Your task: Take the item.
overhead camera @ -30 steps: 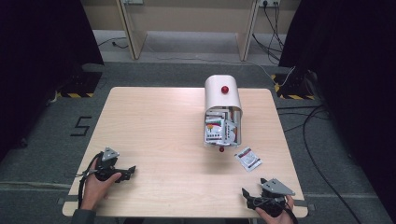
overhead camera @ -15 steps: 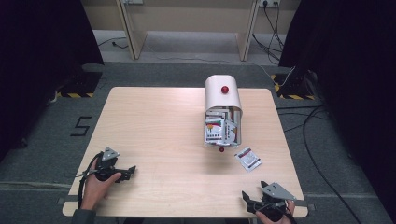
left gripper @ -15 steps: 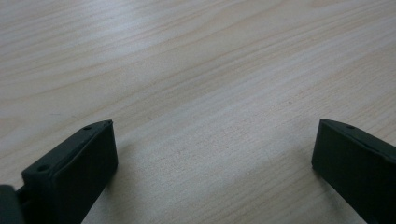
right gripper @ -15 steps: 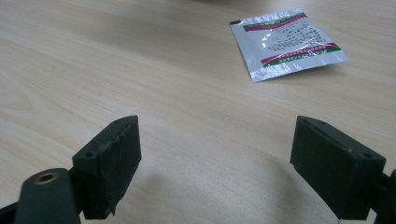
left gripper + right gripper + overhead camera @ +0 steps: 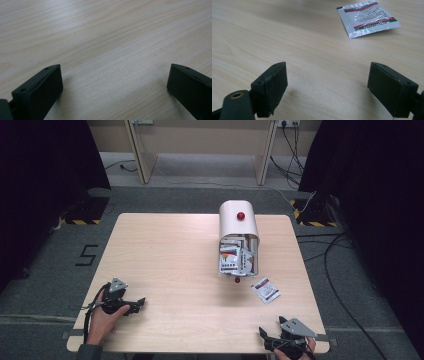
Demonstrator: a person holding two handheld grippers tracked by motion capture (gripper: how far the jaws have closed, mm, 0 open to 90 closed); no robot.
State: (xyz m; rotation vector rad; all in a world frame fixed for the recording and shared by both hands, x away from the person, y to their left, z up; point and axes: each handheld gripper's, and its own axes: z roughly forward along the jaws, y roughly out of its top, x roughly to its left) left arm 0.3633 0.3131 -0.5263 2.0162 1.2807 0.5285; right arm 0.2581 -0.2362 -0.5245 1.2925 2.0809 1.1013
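A black figure "5" (image 5: 88,255) is marked on the grey floor just off the table's left edge, and it reads plainly in the high view. The silver sachet (image 5: 368,19) lying on the table carries several lines of small print between red and green bands; in the right gripper view the print shows as lines, but it's too fine and blurred to make out any word. The packets (image 5: 235,259) crammed in the open-fronted white container have coloured printing that's likewise unreadable.
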